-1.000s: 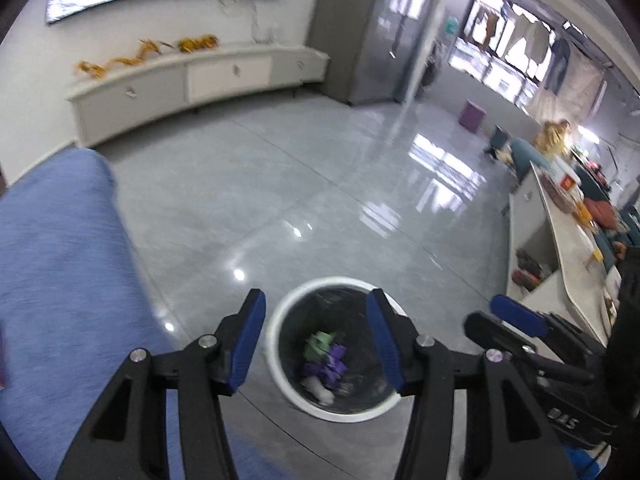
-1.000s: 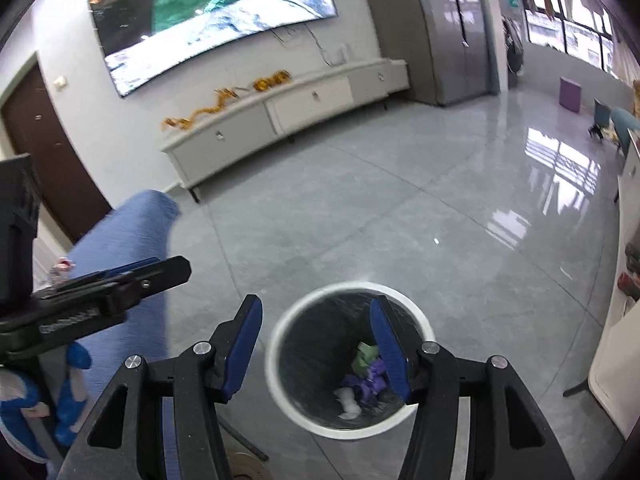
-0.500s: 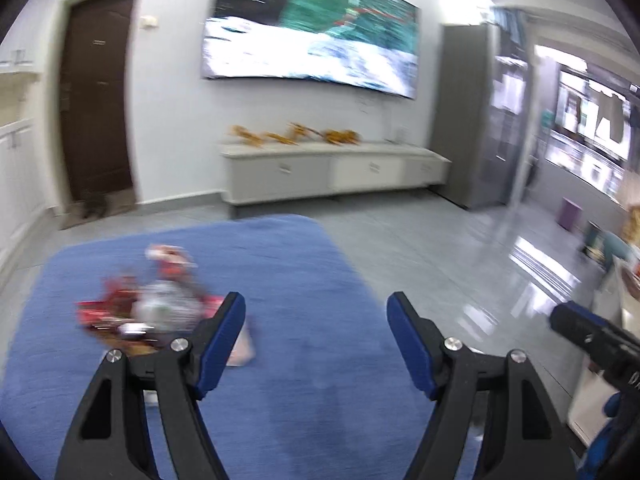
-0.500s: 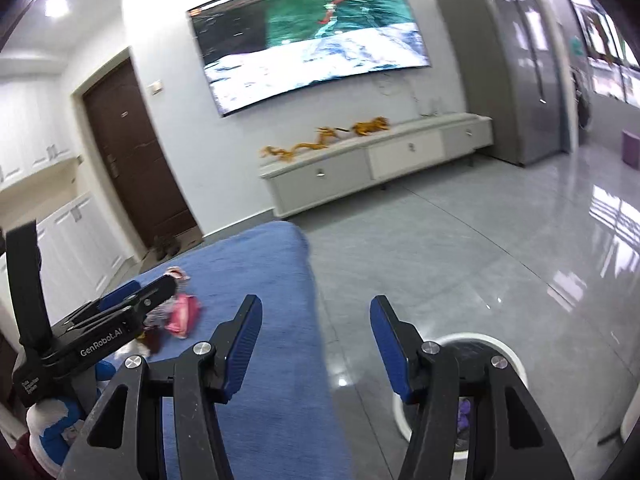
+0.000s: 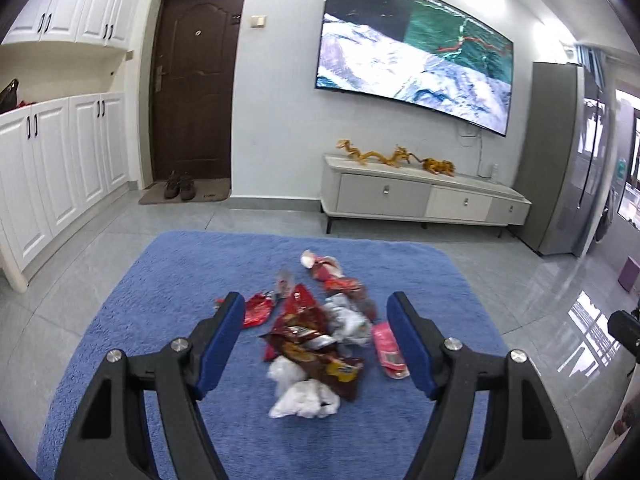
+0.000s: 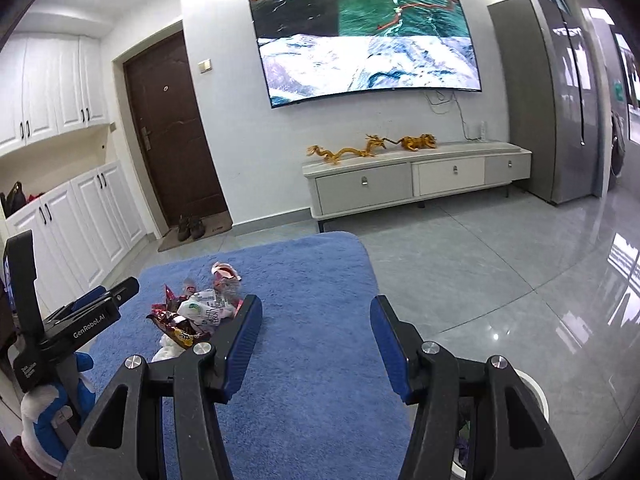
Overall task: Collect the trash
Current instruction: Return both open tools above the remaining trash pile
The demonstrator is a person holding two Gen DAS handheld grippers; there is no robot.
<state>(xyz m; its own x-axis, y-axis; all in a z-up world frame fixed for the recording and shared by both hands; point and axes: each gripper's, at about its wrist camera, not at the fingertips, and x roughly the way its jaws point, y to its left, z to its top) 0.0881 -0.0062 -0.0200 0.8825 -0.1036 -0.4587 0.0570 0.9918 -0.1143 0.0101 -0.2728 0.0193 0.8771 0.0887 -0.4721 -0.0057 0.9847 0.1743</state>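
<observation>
The left gripper (image 5: 316,344) is hanging over the rug with its blue-padded jaws standing wide apart and nothing between them; they have just been opening. Framed in that gap, lower down on the rug, a heap of trash (image 5: 316,340) is lying loose: a crumpled dark red snack bag (image 5: 304,332), white wads of tissue (image 5: 304,398), a pink wrapper (image 5: 386,346) off to the right, and smaller red wrappers (image 5: 256,308) scattered toward the far side. The right gripper (image 6: 316,344) is also standing apart and empty, aimed past the heap at bare rug, with the pile off to its left.

All of this is likely handling as light, limp stuff. The foil bag is probably slick and crackly, folding flat under the pads, so pinching a raised crease or a bunched edge looks safer than clamping a flat face. The tissue is soft and should compress easily; taking it through the middle of a wad seems best. Light scraps may cling together or slip free when lifted.

The blue rug (image 5: 160,280) is looking shaggy, so thin wrappers may be sitting down in the pile. The white rim of a trash bin (image 6: 534,394) is showing at the right gripper's lower right, on glossy grey floor tiles (image 6: 500,264). Beyond, a wall television (image 5: 416,56), a low cabinet (image 5: 424,200), a dark door (image 5: 192,80) and white cupboards (image 5: 60,160) are lining the room.
</observation>
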